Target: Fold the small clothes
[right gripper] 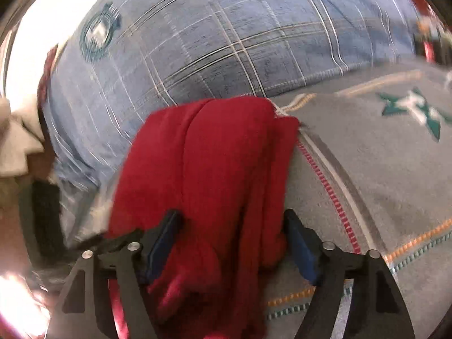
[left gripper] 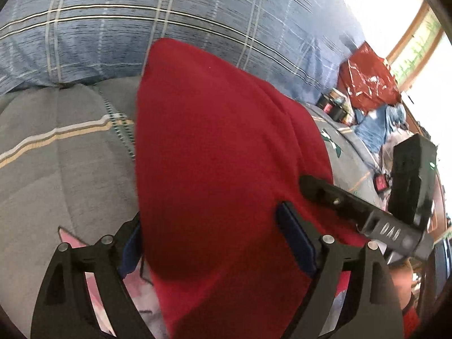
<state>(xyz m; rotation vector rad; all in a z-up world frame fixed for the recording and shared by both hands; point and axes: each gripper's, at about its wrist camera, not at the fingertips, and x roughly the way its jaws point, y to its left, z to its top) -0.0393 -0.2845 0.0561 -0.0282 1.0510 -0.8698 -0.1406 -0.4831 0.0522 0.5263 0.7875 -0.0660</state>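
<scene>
Red garment (left gripper: 220, 152) lying bunched on the grey bedspread (left gripper: 56, 175), just in front of the blue plaid pillow (left gripper: 141, 28). Left gripper (left gripper: 212, 243) spread wide, cloth between its blue pads (left gripper: 296, 240) but not pinched. Right gripper (right gripper: 231, 243) also spread, folded red cloth between, pads not pressing; seen beside the garment's right edge in the left view.
</scene>
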